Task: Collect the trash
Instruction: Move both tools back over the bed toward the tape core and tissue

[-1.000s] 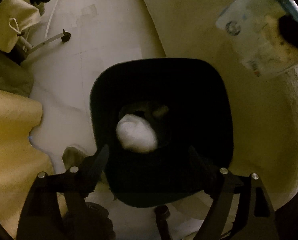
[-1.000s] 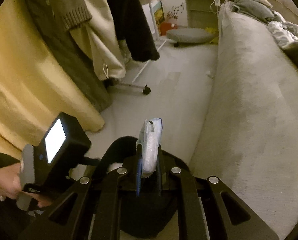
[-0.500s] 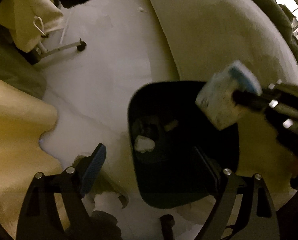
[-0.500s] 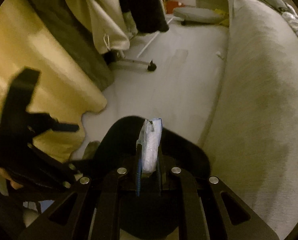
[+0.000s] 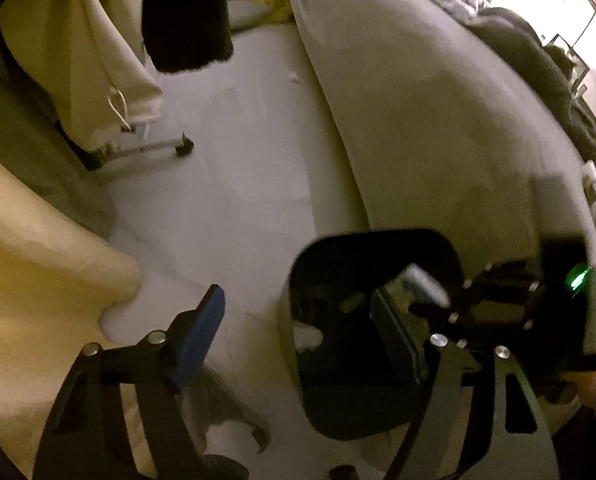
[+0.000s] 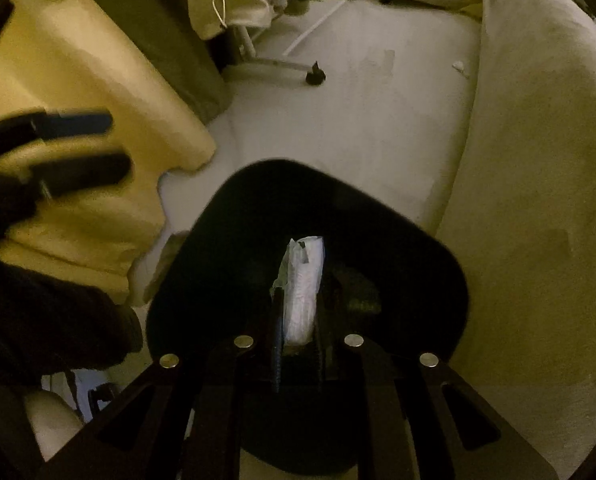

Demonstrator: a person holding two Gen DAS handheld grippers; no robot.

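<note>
Hanging pinched in the right gripper [image 6: 298, 344], the one white and blue wrapper [image 6: 304, 284] stands on end straight over the mouth of the single black bin [image 6: 234, 216]. Its long axis runs up toward twelve o'clock in the right wrist view, in line with the fingers, so it points down into the bin's dark well. Those jaws are all but closed, pressing on the packet's lower end.

That is the relation the drop turns on: the wrapper already lies directly ahead of the right gripper and inside the rim's outline, so letting go should be enough, with no sideways shift needed. The right hand is plainly the nearer one.

In the left wrist view the same packet [image 5: 418, 286] shows at about four o'clock, over the bin [image 5: 338, 408], with one pale crumpled wad [image 5: 306, 336] already lying at the bottom.

The left gripper [image 5: 298, 328] holds nothing. Its jaws have just been closing part of the way, and they stand well apart, the blue pad [image 5: 202, 336] at seven o'clock over the pale floor [image 5: 238, 200] and the other finger over the bin. One small white scrap [image 6: 460, 67] lies on the floor beside the couch [image 6: 538, 160], at one o'clock and well apart from the bin; it looks like trash not yet collected.
</note>
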